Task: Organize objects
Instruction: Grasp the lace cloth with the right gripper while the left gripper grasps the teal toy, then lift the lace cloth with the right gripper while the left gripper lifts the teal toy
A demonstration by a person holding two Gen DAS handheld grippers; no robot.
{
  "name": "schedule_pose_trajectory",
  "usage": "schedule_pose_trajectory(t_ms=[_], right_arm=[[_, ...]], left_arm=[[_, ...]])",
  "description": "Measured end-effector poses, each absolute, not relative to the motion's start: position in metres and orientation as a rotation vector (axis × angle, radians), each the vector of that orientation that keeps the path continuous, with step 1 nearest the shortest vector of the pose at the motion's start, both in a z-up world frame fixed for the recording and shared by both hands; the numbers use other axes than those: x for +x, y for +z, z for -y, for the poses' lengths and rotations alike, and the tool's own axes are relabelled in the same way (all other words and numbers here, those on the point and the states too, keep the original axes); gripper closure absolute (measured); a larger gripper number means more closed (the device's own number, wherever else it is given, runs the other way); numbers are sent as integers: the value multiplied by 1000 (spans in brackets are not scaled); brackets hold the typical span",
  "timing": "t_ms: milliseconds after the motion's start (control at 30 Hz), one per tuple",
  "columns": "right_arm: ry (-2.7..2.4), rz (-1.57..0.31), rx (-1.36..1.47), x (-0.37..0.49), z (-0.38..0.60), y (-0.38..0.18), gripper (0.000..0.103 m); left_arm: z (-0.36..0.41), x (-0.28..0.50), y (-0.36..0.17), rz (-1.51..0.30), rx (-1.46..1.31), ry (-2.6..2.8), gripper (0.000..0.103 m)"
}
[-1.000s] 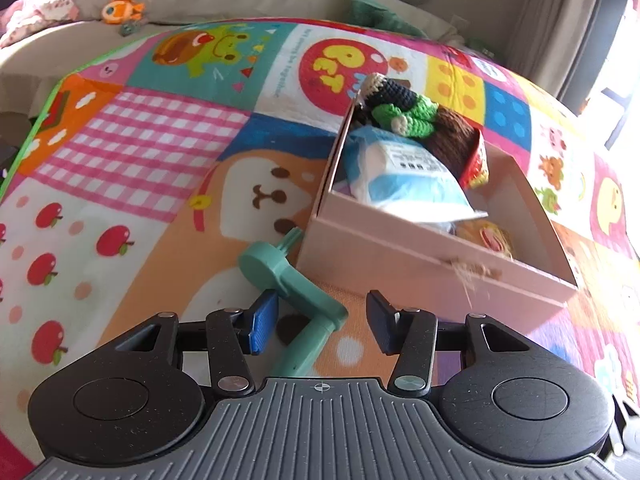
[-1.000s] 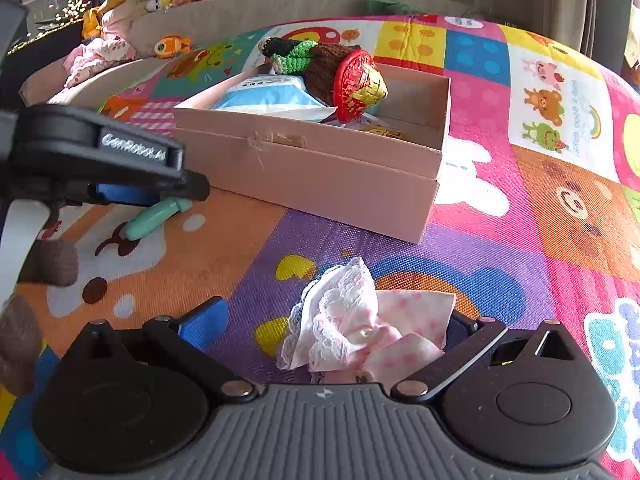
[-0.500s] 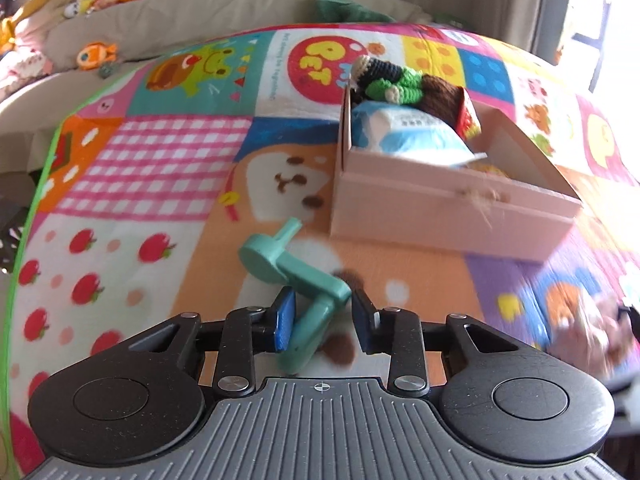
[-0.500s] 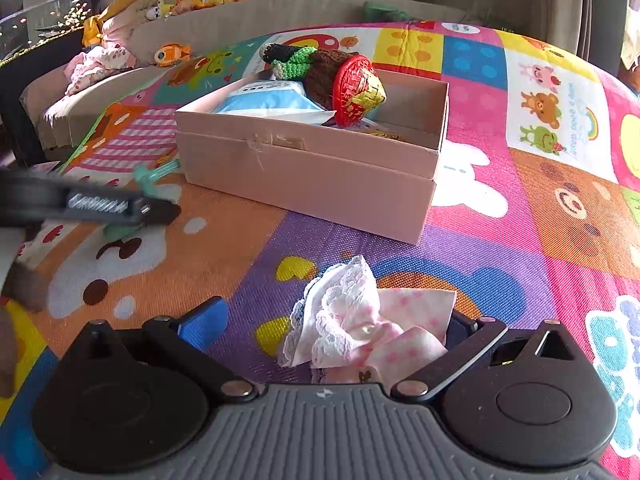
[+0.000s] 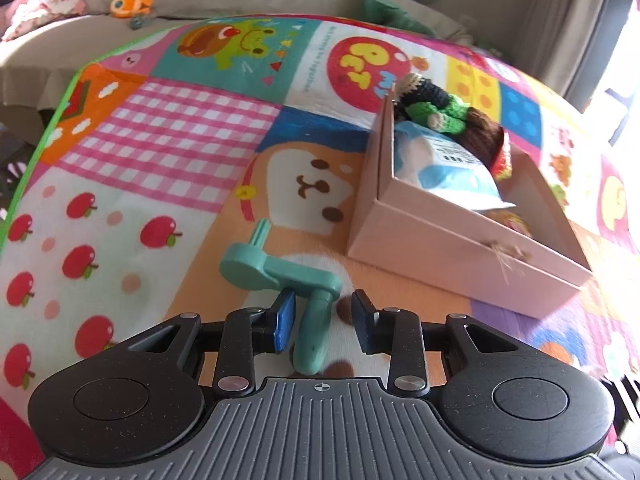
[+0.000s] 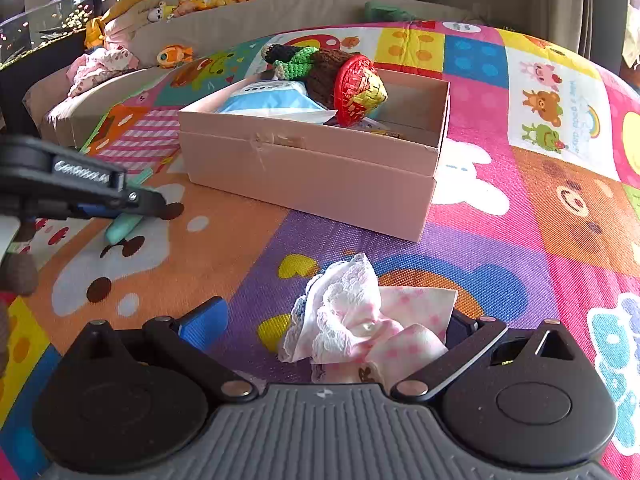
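A teal plastic crank handle (image 5: 288, 276) lies on the play mat; its grip end sits between the fingers of my left gripper (image 5: 324, 320), which is open around it, the left pad close to it. It also shows in the right wrist view (image 6: 124, 226) under the left gripper (image 6: 104, 200). A pink cardboard box (image 5: 460, 256) (image 6: 312, 172) holds a blue wipes pack (image 6: 272, 98), a crochet doll (image 6: 308, 64) and a red-yellow woven hat (image 6: 360, 88). My right gripper (image 6: 332, 328) is open around a pink dotted lace cloth (image 6: 360, 320) on the mat.
The colourful patchwork play mat (image 5: 160, 160) covers the floor. A beige sofa (image 6: 224, 20) with soft toys, including an orange fish (image 5: 130, 4), runs along the back. A green cushion (image 6: 384, 10) lies at the mat's far edge.
My left gripper had narrowed on the crank's grip half a second ago and now stands wider again, tilted toward the box. The right gripper and cloth have not moved.
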State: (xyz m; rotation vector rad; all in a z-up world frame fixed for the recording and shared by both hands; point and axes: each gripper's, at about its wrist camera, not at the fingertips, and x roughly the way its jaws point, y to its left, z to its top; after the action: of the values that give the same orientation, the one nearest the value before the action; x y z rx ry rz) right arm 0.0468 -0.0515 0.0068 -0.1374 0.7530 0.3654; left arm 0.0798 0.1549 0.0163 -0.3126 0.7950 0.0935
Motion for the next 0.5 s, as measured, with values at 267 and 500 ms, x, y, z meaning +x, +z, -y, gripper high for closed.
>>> schedule_pose_trajectory(t_ms=[267,500], right_arm=[[367,-753,-135,46,52,7,0],[401,-794,-134,52,62,16,0]], left_arm=[[-144,84,15,-787,-201,97,68],[-126,61,13,-750,-26,0,81]])
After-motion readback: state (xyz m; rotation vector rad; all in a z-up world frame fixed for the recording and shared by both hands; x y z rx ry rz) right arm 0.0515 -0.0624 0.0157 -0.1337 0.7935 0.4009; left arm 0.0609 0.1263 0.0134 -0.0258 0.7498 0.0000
